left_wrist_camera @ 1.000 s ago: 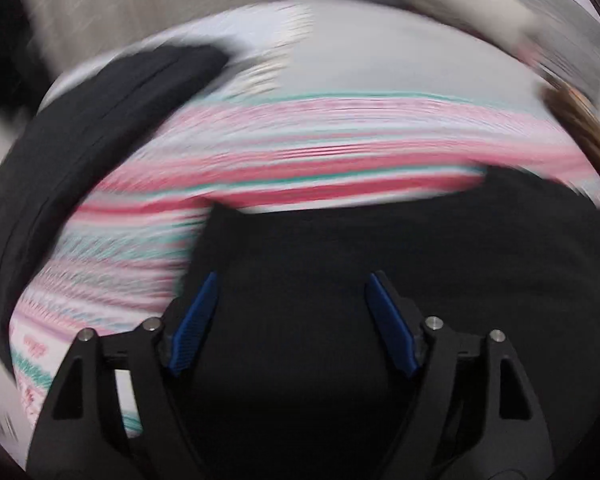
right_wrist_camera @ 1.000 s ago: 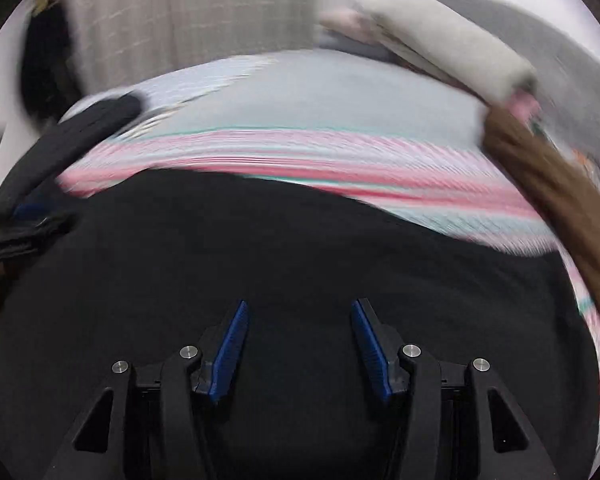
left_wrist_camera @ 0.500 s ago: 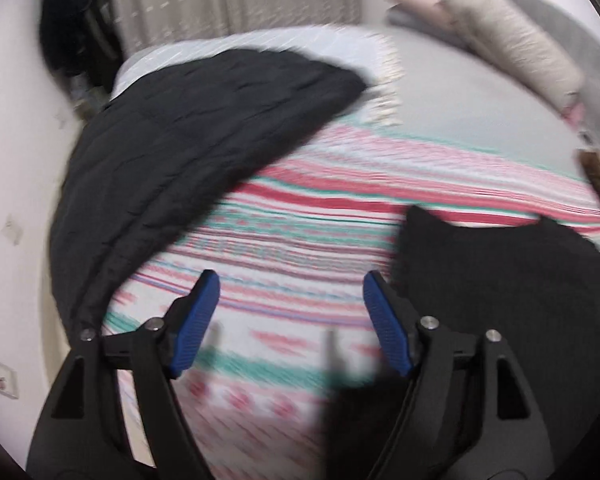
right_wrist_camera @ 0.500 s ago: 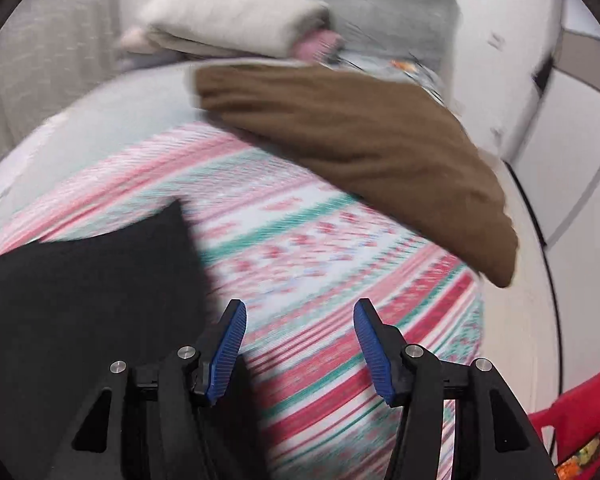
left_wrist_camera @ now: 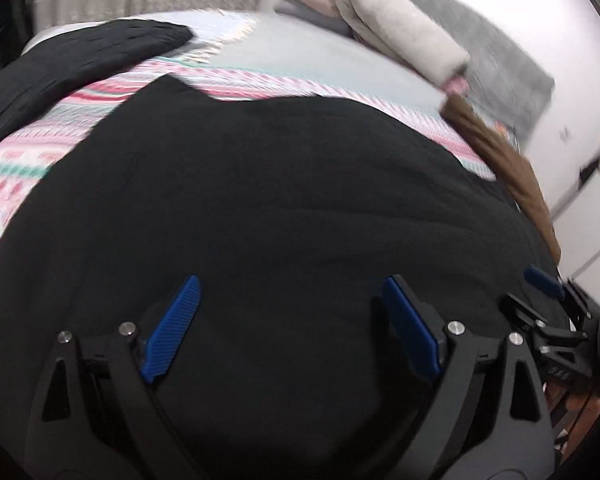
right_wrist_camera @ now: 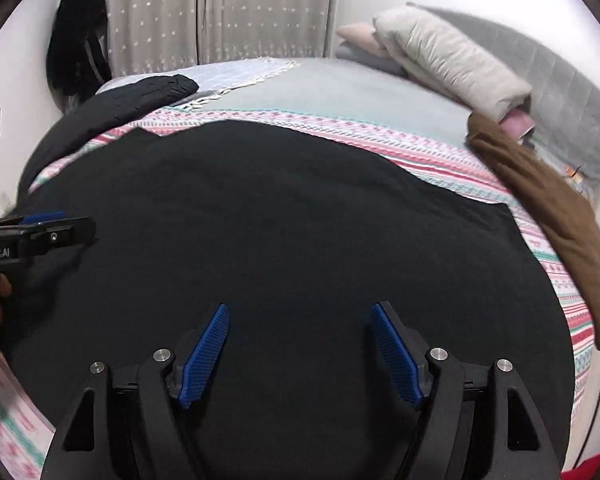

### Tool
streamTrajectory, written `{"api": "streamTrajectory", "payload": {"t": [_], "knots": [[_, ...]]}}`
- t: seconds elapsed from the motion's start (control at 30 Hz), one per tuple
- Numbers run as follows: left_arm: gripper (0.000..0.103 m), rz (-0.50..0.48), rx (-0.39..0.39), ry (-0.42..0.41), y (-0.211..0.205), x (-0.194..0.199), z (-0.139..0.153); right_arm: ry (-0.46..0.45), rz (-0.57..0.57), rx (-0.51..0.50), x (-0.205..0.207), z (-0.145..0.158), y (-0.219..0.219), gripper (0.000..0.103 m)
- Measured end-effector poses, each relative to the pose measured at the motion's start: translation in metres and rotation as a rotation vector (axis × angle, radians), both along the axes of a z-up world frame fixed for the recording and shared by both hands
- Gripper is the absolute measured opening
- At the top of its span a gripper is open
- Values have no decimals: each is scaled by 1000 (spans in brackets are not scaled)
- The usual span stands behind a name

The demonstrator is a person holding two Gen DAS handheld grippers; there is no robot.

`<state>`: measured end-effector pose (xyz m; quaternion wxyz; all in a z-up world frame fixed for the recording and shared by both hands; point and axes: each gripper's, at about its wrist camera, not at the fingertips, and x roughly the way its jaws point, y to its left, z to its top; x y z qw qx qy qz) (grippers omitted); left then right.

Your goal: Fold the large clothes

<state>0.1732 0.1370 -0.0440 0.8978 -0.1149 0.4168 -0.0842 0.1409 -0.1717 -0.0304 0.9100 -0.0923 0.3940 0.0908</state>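
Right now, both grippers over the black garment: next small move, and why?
Probably lower both grippers onto the near hem and pinch it. The black garment lies spread flat on the striped blanket, unfolded. The left gripper and right gripper hover above it, jaws opening, pads pressing on nothing. Which edge sits beneath them I can't tell.

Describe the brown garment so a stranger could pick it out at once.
Start at the bed with the pink-and-green striped blanket. Follow its right edge toward the grey headboard; the brown garment lies stretched along that edge, just below the rolled beige bedding. It is the only brown cloth; the garments beside it are black.
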Motion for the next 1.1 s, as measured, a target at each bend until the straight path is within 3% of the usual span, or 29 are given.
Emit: {"api": "streamTrajectory", "payload": {"t": [0.07, 0.2, 0.3, 0.43, 0.57, 0.7, 0.77, 0.97, 1.1], "knots": [[92, 40, 49, -11, 8, -10, 5, 12, -75, 52, -9, -7, -26, 83], [92, 128, 241, -34, 17, -27, 7, 49, -312, 213, -30, -25, -119, 83], [92, 178, 265, -36, 33, -37, 13, 32, -413, 261, -44, -8, -160, 83], [92, 270, 236, -35, 60, -50, 19, 70, -616, 130, -59, -7, -190, 83], [92, 289, 177, -30, 65, -66, 28, 78, -605, 246, -74, -1, -200, 83], [96, 257, 168, -10, 53, -74, 36, 34, -583, 194, -89, 11, -190, 83], [102, 246, 161, -13, 47, -78, 40, 5, -562, 180, -89, 18, -186, 84], [102, 206, 192, 21, 15, -88, 40, -27, -484, 145, -94, 33, -157, 85], [102, 154, 238, 21, -19, -95, 40, -11, -440, 118, -94, 33, -128, 93]]}}
